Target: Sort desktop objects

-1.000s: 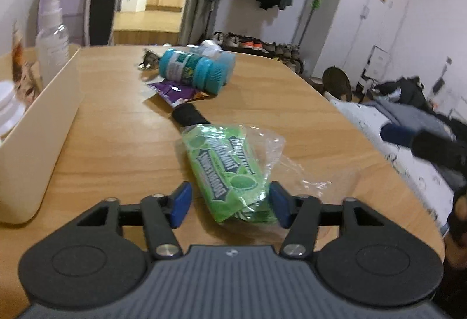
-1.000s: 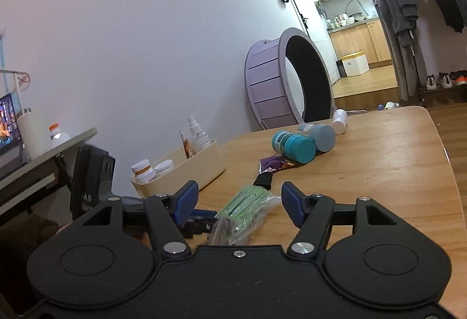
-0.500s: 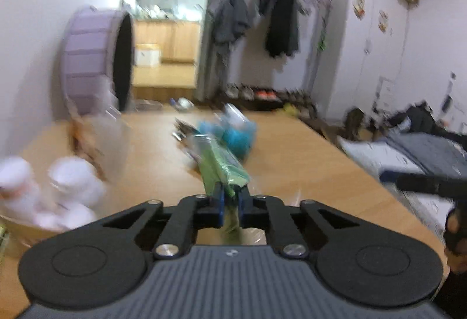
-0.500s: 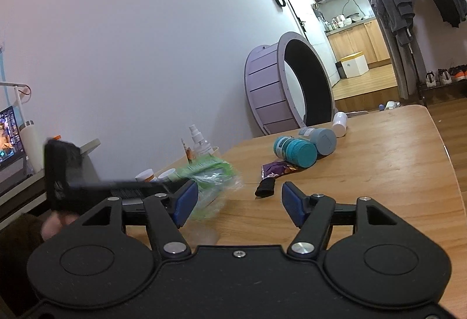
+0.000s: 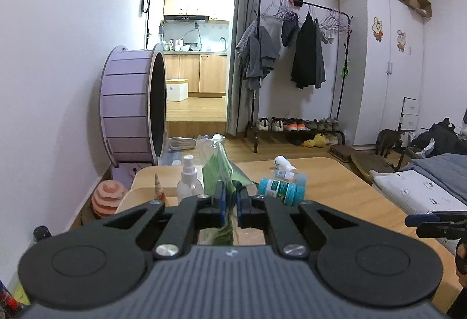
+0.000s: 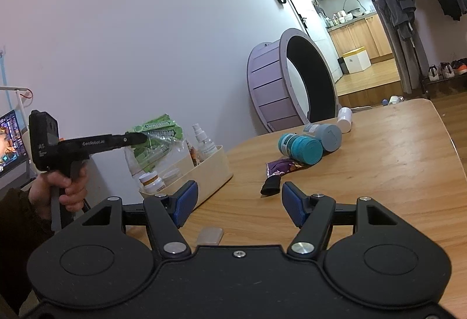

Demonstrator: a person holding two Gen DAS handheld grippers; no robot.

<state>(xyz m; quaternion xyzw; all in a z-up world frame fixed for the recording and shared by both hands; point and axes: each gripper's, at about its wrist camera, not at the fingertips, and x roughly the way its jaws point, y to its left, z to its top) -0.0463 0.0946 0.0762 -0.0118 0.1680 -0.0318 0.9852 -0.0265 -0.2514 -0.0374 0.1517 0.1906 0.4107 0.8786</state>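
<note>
Left gripper [image 6: 143,138] clamped tight on the clear bag of green gum packs [image 6: 157,133], fingers [image 5: 219,199] pinching the plastic, bag held up in the air over the cream bin [image 6: 204,170] at the surface's [image 6: 379,161] left edge. Right gripper [image 6: 238,203] just hovering low near the front edge, fingers spread wide, nothing between them. Further back toward the far edge: teal bottle [image 6: 300,145], grey-capped bottle [image 6: 328,136], purple wrapper [image 6: 281,166] and a small black thing [image 6: 271,187].

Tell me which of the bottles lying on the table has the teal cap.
The teal-capped bottle is the one nearest the purple wrapper. The grey-capped bottle lies just behind it, touching it, and the small white bottle lies furthest back.
</note>
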